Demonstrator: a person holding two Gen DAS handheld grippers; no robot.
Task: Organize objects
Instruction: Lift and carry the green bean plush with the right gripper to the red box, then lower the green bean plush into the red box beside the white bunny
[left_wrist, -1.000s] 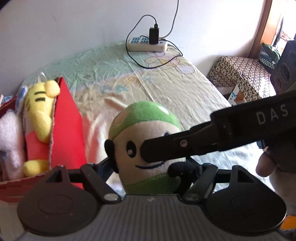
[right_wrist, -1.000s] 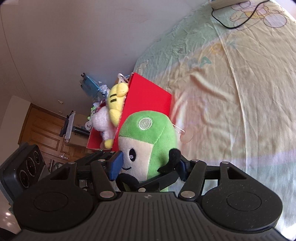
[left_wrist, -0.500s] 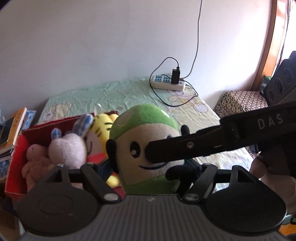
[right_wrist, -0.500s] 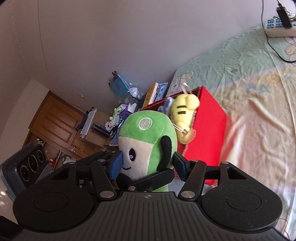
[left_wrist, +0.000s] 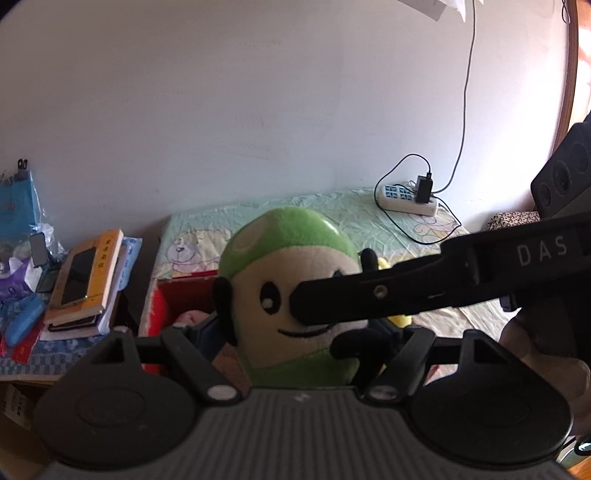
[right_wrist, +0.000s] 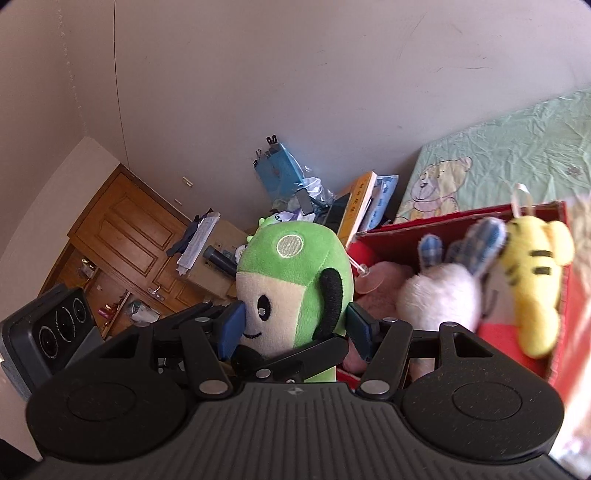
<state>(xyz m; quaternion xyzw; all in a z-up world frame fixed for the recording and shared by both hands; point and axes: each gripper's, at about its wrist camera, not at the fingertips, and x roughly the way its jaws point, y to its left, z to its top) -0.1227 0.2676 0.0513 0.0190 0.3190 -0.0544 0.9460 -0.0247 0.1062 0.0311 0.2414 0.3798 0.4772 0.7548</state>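
Held upright between the fingers of both grippers: 1 plush doll (left_wrist: 295, 295), with the right gripper's finger (left_wrist: 388, 299) lying across its face. Sat behind and below the doll, on the bed (left_wrist: 332, 210): 1 box (right_wrist: 461, 221). Packed inside the box: 3 soft toys (right_wrist: 443, 299), side by side. Stood left of the box: a stack of books (left_wrist: 85, 280) on a side table. Lay at the bed's far right end, by the wall: 1 power strip (left_wrist: 402, 199).
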